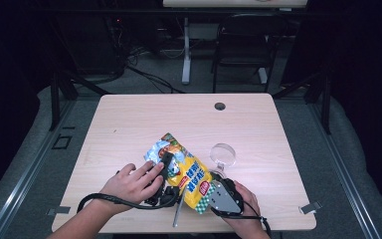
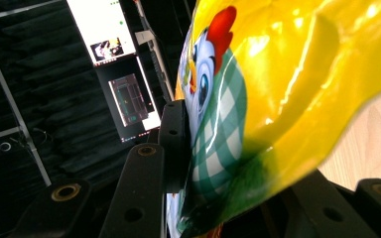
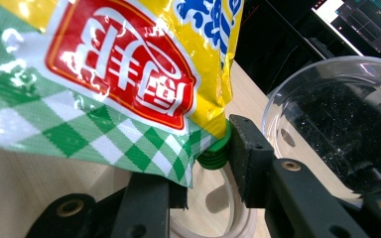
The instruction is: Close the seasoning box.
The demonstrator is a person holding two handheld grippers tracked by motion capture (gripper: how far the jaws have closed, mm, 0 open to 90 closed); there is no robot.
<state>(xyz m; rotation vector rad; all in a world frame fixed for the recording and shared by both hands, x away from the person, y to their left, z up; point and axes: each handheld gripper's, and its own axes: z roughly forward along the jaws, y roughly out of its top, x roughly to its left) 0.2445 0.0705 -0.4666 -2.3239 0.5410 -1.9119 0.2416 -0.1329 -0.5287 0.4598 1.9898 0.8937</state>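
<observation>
A yellow snack bag [image 1: 189, 174] with a green check corner and a cartoon chicken lies at the table's front middle. My left gripper [image 1: 165, 167] comes at its left side from under the person's hand. In the left gripper view the bag [image 2: 287, 74] bulges between the jaws, and the left finger's pad [image 2: 174, 144] presses on it. My right gripper [image 1: 211, 191] is at the bag's lower right corner. In the right gripper view the checked corner [image 3: 129, 134] sits between the jaws [image 3: 208, 168], with a green ribbed piece [image 3: 213, 153] against the right pad [image 3: 248, 153].
A clear glass bowl [image 1: 222, 154] stands just right of the bag, close beside my right jaws [image 3: 337, 129]. A thin metal rod [image 1: 177, 211] lies near the wooden table's front edge [image 1: 129, 226]. A chair and desk legs stand beyond the far edge.
</observation>
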